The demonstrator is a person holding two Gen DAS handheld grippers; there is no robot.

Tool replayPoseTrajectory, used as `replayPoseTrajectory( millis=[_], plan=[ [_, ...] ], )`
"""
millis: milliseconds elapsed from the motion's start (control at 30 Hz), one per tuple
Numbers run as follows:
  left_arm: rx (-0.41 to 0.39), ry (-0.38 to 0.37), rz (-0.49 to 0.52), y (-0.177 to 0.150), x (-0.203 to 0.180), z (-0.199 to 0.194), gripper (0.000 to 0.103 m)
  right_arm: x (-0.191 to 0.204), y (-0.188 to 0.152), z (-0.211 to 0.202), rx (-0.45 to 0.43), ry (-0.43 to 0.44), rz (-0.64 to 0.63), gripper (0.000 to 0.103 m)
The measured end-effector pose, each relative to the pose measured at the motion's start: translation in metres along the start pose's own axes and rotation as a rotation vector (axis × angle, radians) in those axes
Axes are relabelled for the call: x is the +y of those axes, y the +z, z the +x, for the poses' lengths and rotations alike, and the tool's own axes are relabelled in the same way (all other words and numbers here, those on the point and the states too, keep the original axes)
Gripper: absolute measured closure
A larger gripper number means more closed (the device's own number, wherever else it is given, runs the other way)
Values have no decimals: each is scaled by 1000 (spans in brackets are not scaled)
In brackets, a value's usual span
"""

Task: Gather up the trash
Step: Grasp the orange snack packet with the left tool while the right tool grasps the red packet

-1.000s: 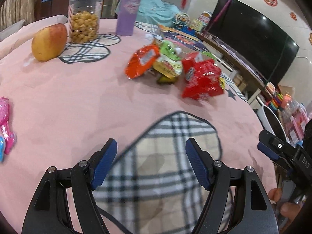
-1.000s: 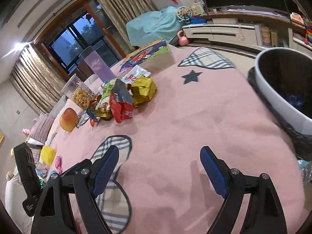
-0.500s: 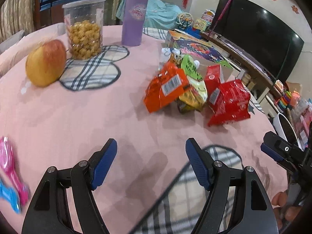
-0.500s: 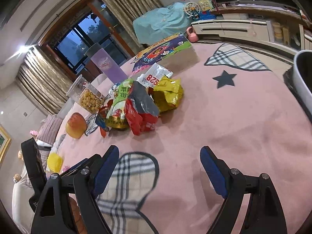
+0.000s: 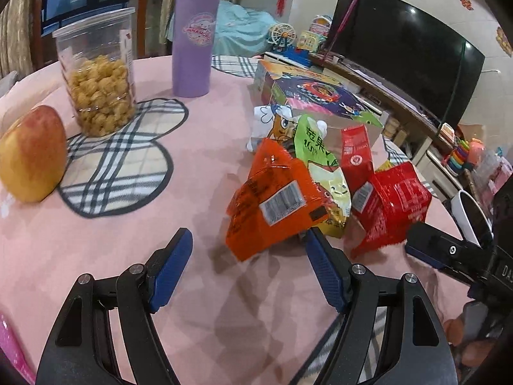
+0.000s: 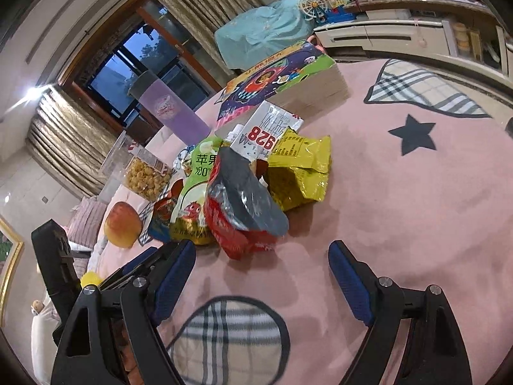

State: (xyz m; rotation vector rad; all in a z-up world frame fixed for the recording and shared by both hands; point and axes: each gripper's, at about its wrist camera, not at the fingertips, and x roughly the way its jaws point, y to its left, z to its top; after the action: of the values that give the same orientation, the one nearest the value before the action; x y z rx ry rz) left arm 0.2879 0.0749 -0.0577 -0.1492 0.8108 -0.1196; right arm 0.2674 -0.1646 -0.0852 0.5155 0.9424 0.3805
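Left gripper [image 5: 248, 266] gaping wide and empty, now closing in on the orange wrapper [image 5: 272, 210], right gripper [image 6: 261, 276] likewise spread with nothing held, nearing the red wrapper [image 6: 237, 208], wrapper pile lying beyond on the pink tablecloth [image 6: 400, 192], the trash bin having slipped out of the right view.

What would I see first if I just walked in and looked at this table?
First, the bright heap of crinkly snack wrappers in the middle of the pink tablecloth: a shiny orange foil bag in front, a red foil bag beside it, a yellow one behind. At the table's far side stand a tall purple tumbler and a clear plastic jar of golden puffs, with a red-yellow apple nearby.
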Motion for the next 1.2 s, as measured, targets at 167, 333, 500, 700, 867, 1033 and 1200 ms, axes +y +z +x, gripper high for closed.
replayPoseTrajectory(
  millis=[167, 333, 500, 700, 867, 1033, 1200],
  plan=[
    [17, -52, 6, 3, -2, 9, 65, -1, 1, 6, -17, 7, 20, 32],
    [18, -70, 5, 2, -2, 9, 82, -1, -3, 3, -13, -11, 15, 88],
    [7, -66, -1, -8, -3, -4, 87, 0, -12, -11, -33, -30, 5, 100],
    [10, -90, -6, -29, -10, -24, 88, -2, -24, -32, -52, -40, -5, 98],
    [20, -114, -52, -49, -12, -41, 88, -11, -17, -36, -65, -38, 51, 67],
    [1, -107, -49, -61, -17, -50, 88, -3, -1, -18, -78, -16, 51, 40],
    [8, -96, -21, -62, -22, -47, 88, 0, 10, 8, -53, 16, 79, 40]
  ],
)
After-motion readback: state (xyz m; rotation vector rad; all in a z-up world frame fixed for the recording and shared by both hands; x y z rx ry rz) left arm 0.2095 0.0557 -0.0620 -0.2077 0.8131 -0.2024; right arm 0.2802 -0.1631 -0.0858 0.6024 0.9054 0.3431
